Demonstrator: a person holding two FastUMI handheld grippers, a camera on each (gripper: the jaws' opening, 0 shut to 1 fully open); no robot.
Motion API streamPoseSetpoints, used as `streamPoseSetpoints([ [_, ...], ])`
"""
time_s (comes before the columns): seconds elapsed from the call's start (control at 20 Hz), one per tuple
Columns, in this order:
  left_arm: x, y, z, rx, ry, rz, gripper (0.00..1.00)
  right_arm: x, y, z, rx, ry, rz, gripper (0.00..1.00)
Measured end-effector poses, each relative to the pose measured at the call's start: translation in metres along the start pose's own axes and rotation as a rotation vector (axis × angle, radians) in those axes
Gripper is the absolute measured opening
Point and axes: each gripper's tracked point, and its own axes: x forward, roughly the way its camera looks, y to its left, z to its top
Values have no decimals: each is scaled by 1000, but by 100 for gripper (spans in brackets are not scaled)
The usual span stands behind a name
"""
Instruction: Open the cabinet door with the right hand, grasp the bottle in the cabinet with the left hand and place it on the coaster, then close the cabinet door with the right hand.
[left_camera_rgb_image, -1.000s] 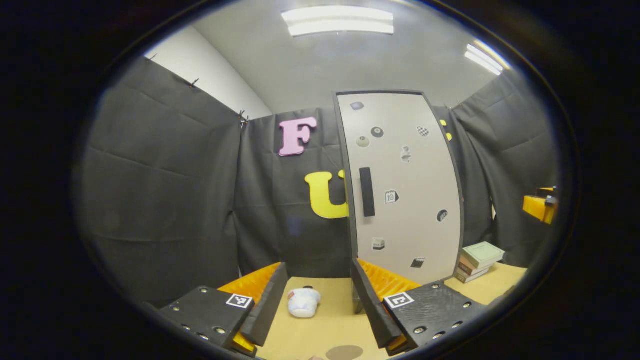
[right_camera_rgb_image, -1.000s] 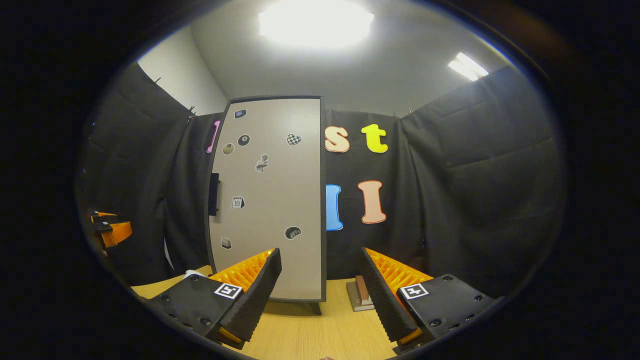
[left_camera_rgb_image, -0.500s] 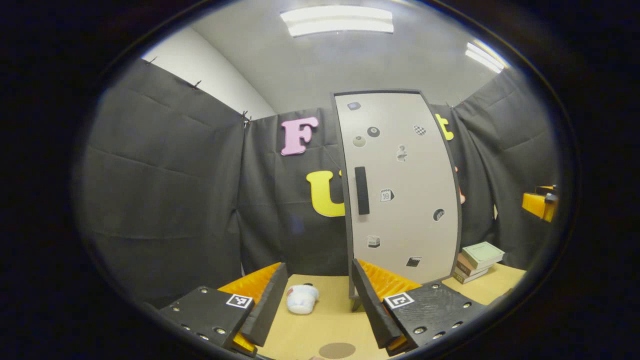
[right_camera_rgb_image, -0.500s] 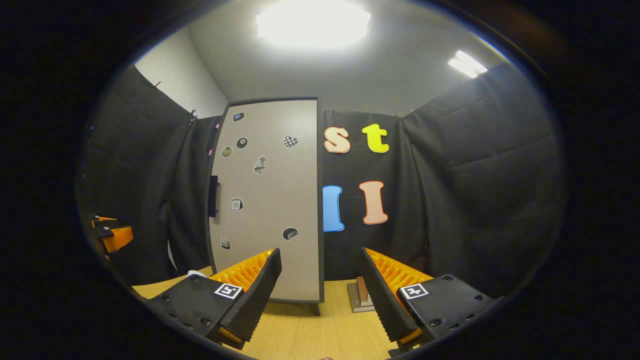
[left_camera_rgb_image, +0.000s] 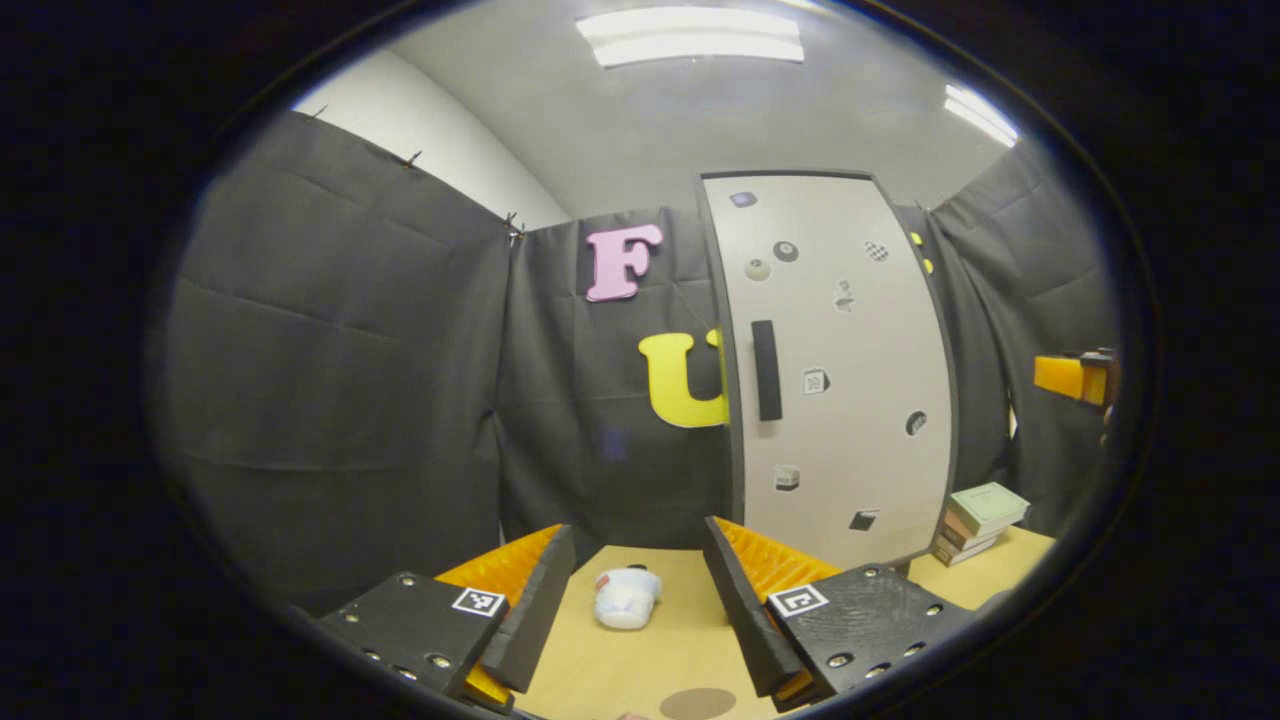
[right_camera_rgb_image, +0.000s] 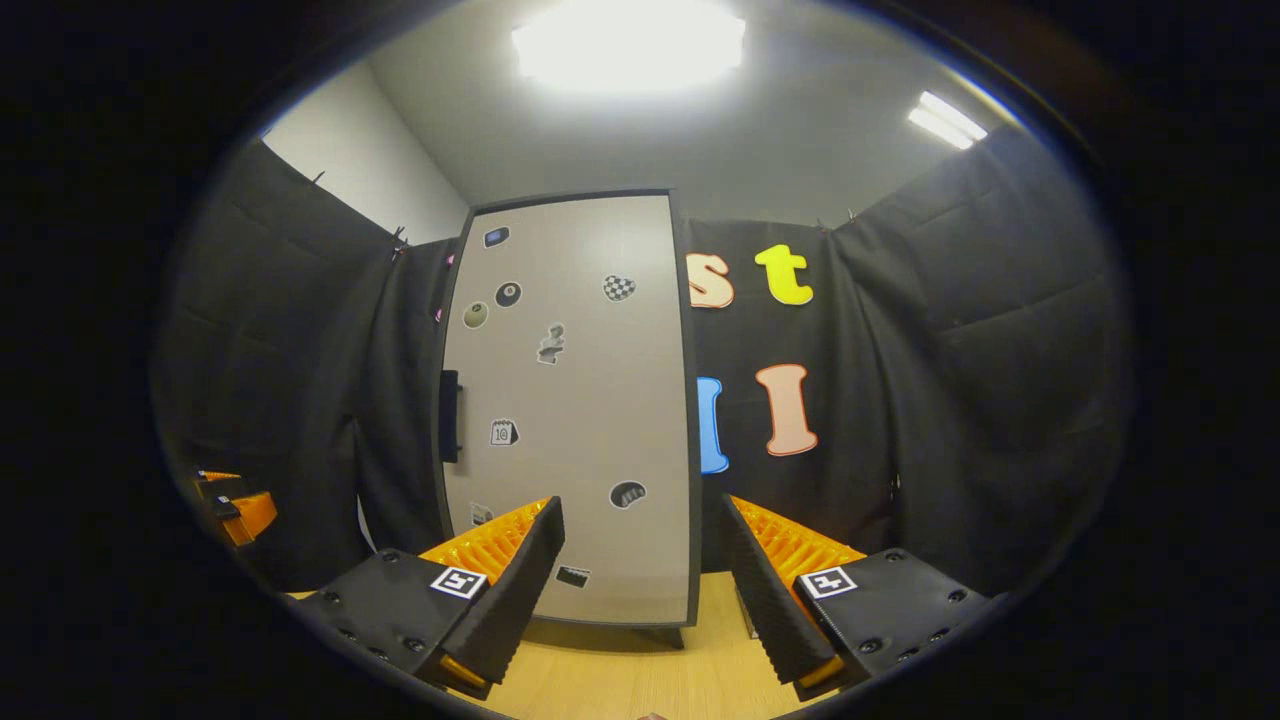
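We list: cabinet door (right_camera_rgb_image: 570, 410), smooth matt panel with paper-like stickers; table (left_camera_rgb_image: 650, 660), matt wood grain; booth wall (left_camera_rgb_image: 330, 380), creased matt cloth; books (left_camera_rgb_image: 980, 515), paper covers.

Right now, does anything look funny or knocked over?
Yes. A small white bottle lies on its side on the table, out in the open left of the shut cabinet door, not standing up.
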Motion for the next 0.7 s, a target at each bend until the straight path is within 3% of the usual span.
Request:
streamPoseSetpoints([
  [0.7, 27, 128, -30, 25, 16, 166, 80, 95, 125, 38, -1, -36, 118, 98],
])
